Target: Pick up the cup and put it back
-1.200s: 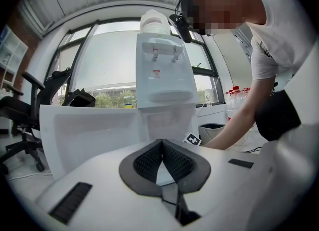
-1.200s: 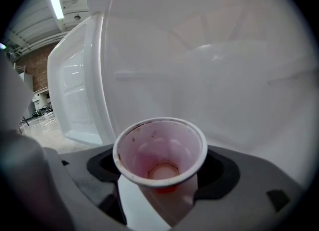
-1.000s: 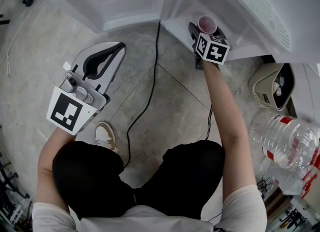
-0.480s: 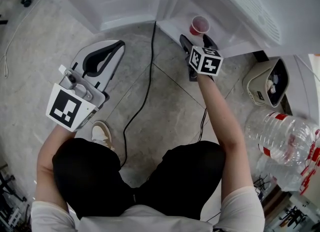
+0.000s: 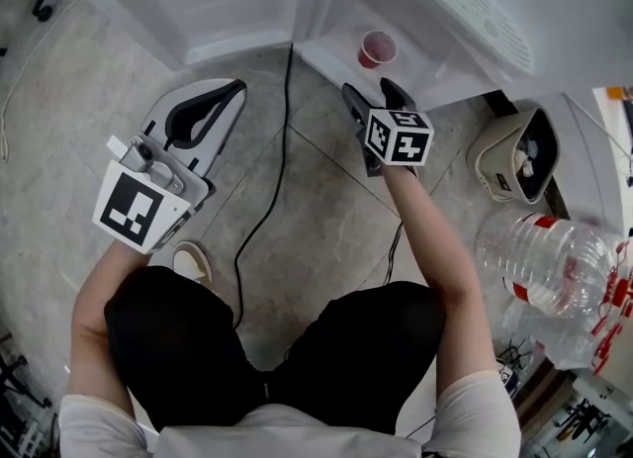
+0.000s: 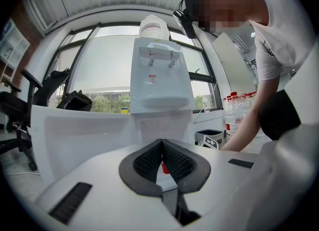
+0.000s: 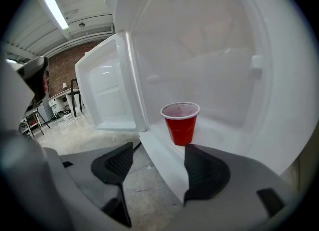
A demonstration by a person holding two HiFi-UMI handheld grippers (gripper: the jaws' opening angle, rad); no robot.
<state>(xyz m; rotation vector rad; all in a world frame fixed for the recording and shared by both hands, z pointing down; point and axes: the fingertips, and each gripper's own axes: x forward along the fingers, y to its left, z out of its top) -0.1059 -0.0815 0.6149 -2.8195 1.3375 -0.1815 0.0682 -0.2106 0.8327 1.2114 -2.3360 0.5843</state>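
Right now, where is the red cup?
Head view, top centre: the red cup stands upright on the white cabinet's shelf, just beyond the open right hand-held gripper.

Probably an office-like workspace or lab: a water dispenser [image 6: 160, 75] before wide windows [image 6: 104, 70], a black office chair [image 6: 15, 113], large water jugs [image 5: 554, 268], a tiled floor [image 5: 326, 229], a brick wall [image 7: 62, 70] and ceiling strip lighting [image 7: 56, 13]
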